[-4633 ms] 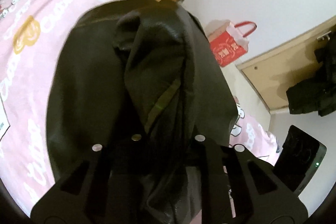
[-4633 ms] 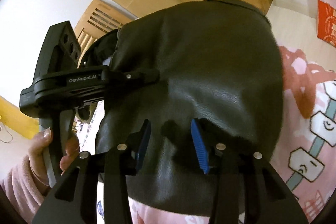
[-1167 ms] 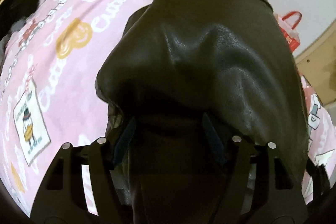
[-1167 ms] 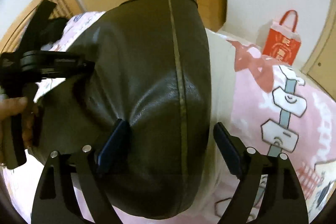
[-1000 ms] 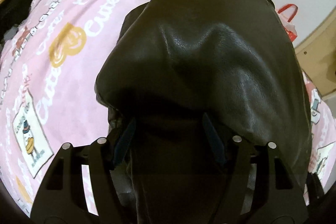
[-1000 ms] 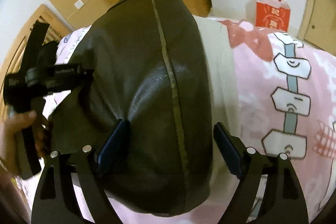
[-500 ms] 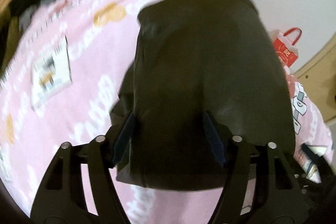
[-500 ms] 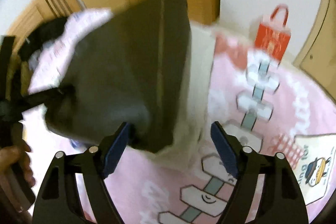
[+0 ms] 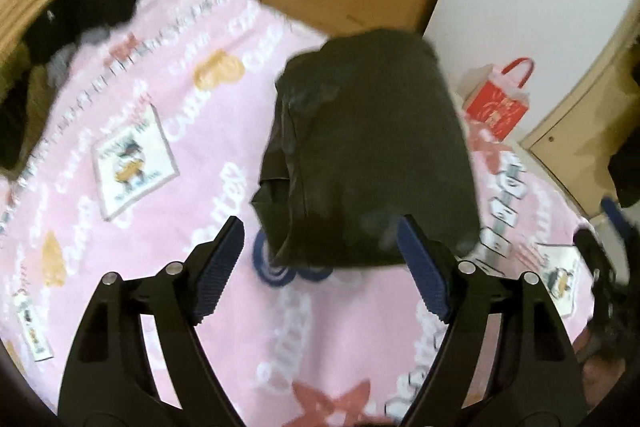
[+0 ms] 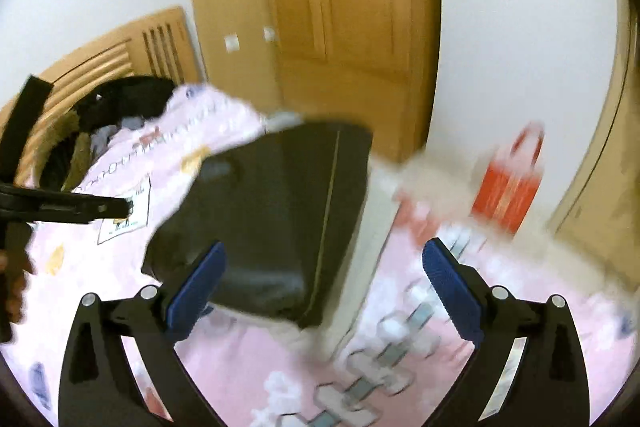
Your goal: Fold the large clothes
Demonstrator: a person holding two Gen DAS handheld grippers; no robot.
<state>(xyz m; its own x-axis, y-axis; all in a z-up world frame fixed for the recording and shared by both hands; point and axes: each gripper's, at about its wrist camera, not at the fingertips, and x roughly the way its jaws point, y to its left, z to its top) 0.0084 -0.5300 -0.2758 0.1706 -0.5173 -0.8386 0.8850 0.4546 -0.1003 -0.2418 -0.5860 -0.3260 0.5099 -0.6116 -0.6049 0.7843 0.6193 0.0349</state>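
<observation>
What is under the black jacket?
The folded black jacket lies on a pink bedspread with cartoon prints. A pale cloth pokes out beside it. Whatever is directly underneath is covered.

Motion blur smears the red gift bag (image 10: 510,183) and the pink bedspread (image 10: 460,227) in the right wrist view, so the print cannot be read. The folded black jacket (image 9: 368,163) hides the bedspread beneath it. A dark pile of clothes (image 9: 60,39) is cut off at the left edge.
</observation>
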